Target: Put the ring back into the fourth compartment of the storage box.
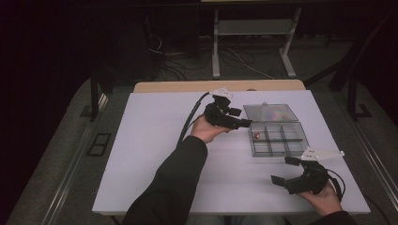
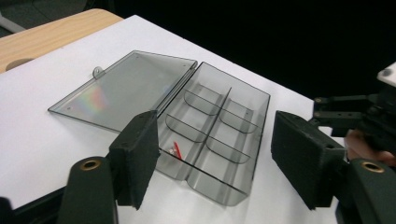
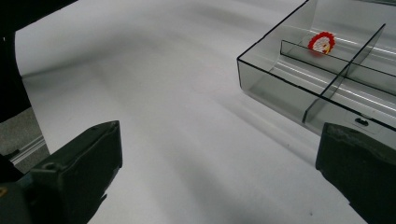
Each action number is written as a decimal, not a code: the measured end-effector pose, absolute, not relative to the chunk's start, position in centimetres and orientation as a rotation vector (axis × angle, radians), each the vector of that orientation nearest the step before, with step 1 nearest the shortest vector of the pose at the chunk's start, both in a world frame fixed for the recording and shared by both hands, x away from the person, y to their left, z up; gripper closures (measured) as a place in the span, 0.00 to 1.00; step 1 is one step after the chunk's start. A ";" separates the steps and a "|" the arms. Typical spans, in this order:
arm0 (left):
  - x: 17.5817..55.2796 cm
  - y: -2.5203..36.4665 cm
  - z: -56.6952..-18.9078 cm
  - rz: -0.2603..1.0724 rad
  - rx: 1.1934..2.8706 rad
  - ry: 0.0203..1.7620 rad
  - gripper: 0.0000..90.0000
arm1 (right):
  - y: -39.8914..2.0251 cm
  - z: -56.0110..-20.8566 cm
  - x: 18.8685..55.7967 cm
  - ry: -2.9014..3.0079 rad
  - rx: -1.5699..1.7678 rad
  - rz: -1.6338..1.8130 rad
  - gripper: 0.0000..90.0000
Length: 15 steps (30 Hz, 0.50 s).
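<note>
A clear grey compartment box (image 1: 294,140) lies on the white table top with its lid (image 1: 271,113) folded flat behind it. A small red and white piece (image 1: 257,136) rests in the box's near-left compartment (image 2: 176,148) (image 3: 321,43). My left gripper (image 1: 244,123) hovers just left of the box, above that corner, and points right. Its jaws stand open with nothing between them (image 2: 219,158). My right gripper (image 1: 284,170) is held near the front right of the table, below the box. It is open and empty too (image 3: 219,177).
The white table top (image 1: 155,154) spreads wide to the left and front of the box. A wooden strip (image 1: 187,86) runs along its far edge. Beyond it stand a desk frame (image 1: 216,47) and floor cables. The table's right edge is close to my right hand.
</note>
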State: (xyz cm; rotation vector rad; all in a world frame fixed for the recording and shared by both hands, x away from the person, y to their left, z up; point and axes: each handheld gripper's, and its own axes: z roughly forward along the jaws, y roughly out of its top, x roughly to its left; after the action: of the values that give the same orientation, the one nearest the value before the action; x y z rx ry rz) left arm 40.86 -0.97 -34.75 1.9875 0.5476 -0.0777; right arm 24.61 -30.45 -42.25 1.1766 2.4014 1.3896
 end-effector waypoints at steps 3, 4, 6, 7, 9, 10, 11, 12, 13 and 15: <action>40.5 -0.3 -34.5 -0.086 1.984 0.558 0.29 | -30.4 -42.3 24.6 2.400 1.175 1.389 0.00; 40.3 0.0 -34.5 -0.090 1.978 0.562 0.27 | -30.4 -42.3 24.6 2.399 1.175 1.390 0.00; 40.1 0.4 -34.5 -0.099 1.972 0.572 0.25 | -30.4 -42.3 24.6 2.399 1.171 1.388 0.00; 39.9 0.6 -34.5 -0.097 1.977 0.574 0.24 | -30.4 -42.3 24.6 2.400 1.171 1.389 0.00; 39.6 1.1 -34.5 -0.089 1.979 0.581 0.20 | -30.4 -42.3 24.6 2.400 1.168 1.391 0.00; 39.4 1.3 -34.6 -0.086 1.979 0.584 0.19 | -30.4 -42.3 24.6 2.401 1.166 1.392 0.00; 39.2 1.5 -34.6 -0.080 1.979 0.587 0.17 | -30.3 -42.3 24.6 2.401 1.166 1.392 0.00; 39.0 1.7 -34.6 -0.080 1.978 0.592 0.15 | -30.3 -42.3 24.6 2.403 1.166 1.391 0.00; 38.8 1.9 -34.7 -0.079 1.975 0.599 0.15 | -30.3 -42.3 24.6 2.402 1.166 1.391 0.00; 38.4 2.4 -34.7 -0.070 1.977 0.605 0.13 | -30.3 -42.3 24.6 2.403 1.166 1.389 0.00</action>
State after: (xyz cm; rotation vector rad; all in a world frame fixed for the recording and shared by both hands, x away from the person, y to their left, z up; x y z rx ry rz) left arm 38.40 2.35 -34.71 1.9768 0.6053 -0.0701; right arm 24.59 -30.30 -42.27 1.1664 2.4026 1.3892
